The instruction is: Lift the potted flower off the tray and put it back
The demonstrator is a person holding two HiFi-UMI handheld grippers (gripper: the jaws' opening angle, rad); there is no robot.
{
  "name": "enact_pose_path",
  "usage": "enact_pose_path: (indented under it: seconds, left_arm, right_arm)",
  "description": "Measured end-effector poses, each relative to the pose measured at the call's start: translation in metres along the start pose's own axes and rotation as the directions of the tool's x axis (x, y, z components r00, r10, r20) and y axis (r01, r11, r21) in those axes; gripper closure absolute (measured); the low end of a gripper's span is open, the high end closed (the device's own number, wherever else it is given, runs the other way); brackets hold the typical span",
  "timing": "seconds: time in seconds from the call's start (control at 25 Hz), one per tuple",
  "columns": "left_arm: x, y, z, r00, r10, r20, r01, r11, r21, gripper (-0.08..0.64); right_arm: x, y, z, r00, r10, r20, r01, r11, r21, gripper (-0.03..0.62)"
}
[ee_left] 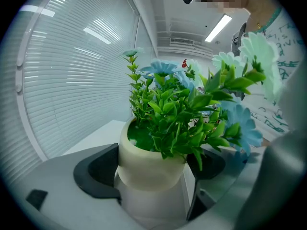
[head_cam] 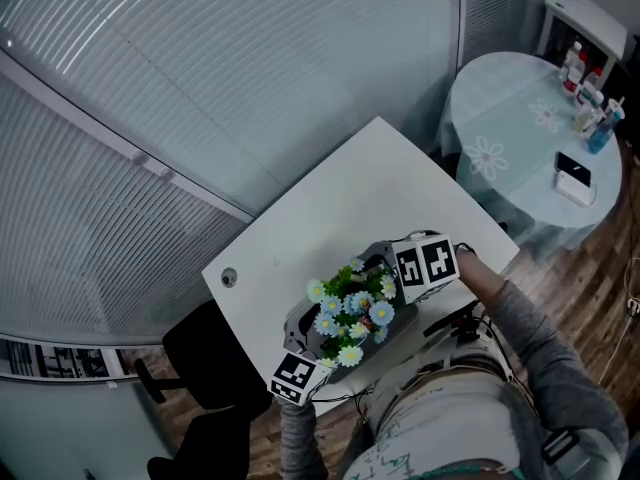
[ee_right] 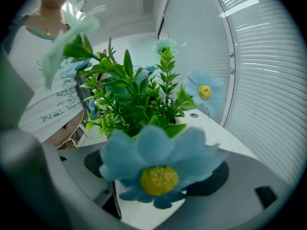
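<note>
The potted flower (head_cam: pixel 352 310), green leaves with pale blue daisies, stands near the front edge of the white table (head_cam: pixel 370 188), with a gripper on each side. In the left gripper view its cream pot (ee_left: pixel 151 162) sits between the two black pads, and my left gripper (ee_left: pixel 153 172) is shut on it. My right gripper (ee_right: pixel 153 176) comes in from the opposite side. A big blue bloom (ee_right: pixel 156 169) fills the gap between its pads and hides the pot. In the head view, foliage and both grippers (head_cam: pixel 320 346) (head_cam: pixel 392 280) cover the pot's base, and no tray shows.
A small round hole (head_cam: pixel 229 278) is in the table's left corner. A black chair (head_cam: pixel 205 353) stands at the left. A round cloth-covered table (head_cam: pixel 520 138) with bottles (head_cam: pixel 590 98) is at the right. Window blinds (head_cam: pixel 200 88) run behind.
</note>
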State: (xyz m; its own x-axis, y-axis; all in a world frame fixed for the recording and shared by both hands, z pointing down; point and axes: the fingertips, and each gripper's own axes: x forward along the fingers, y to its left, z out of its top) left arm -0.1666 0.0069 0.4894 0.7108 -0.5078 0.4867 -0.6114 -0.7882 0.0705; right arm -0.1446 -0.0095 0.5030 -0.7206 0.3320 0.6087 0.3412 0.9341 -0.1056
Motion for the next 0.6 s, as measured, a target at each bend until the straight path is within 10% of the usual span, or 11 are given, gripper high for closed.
enact_pose_path:
  seconds: [0.6]
  left_arm:
    - [0.018, -0.002, 0.01, 1.0, 0.011, -0.003, -0.011, 1.0, 0.005, 0.117]
  right_arm:
    - [-0.018, 0.0, -0.007, 1.0, 0.017, 0.01, -0.017, 1.0, 0.008, 0.216]
